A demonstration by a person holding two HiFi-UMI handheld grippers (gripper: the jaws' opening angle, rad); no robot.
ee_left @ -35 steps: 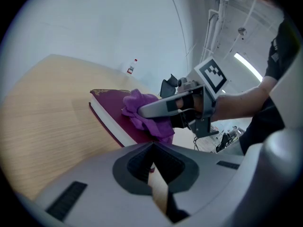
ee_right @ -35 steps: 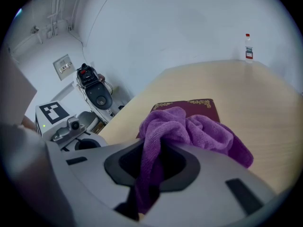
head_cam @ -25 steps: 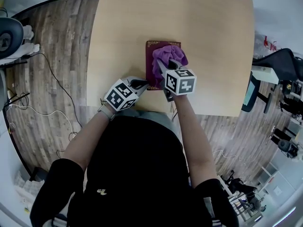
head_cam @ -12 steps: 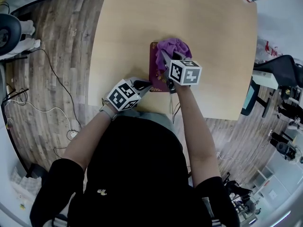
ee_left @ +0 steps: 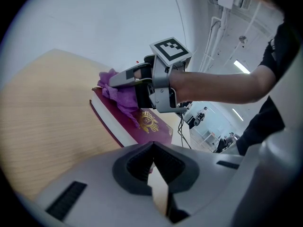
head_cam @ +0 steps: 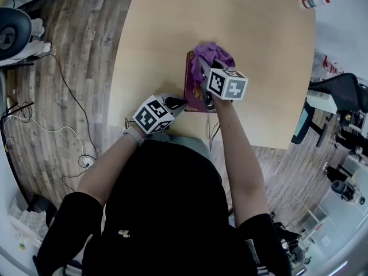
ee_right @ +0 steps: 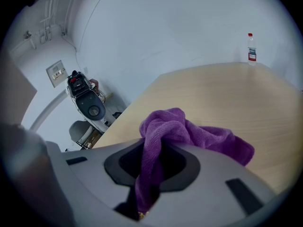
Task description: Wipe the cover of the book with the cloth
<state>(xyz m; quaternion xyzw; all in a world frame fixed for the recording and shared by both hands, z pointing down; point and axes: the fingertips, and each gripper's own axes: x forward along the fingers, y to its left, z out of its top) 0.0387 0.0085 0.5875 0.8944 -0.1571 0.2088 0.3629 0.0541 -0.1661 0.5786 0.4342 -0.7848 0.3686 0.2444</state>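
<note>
A maroon hardcover book with a gold emblem [head_cam: 193, 91] lies flat on the light wooden bench [head_cam: 253, 33], near the edge closest to the person. The right hand-held gripper [head_cam: 203, 69] is clamped on a crumpled purple cloth [head_cam: 213, 55]. In the right gripper view a fold of the fabric runs down between the two jaws and the rest bunches out over their tips. The cloth rests on the far end of the book's cover, and the left gripper view shows it touching the cover just beyond the gold emblem.

The left hand-held gripper [head_cam: 181, 103] has its jaws closed together with nothing between them. Its tip sits at the near left corner of the book, but whether it presses on the cover cannot be told.

A small clear bottle with a red label [head_cam: 313, 2] stands at the far right corner of the bench, well apart from the book.
</note>
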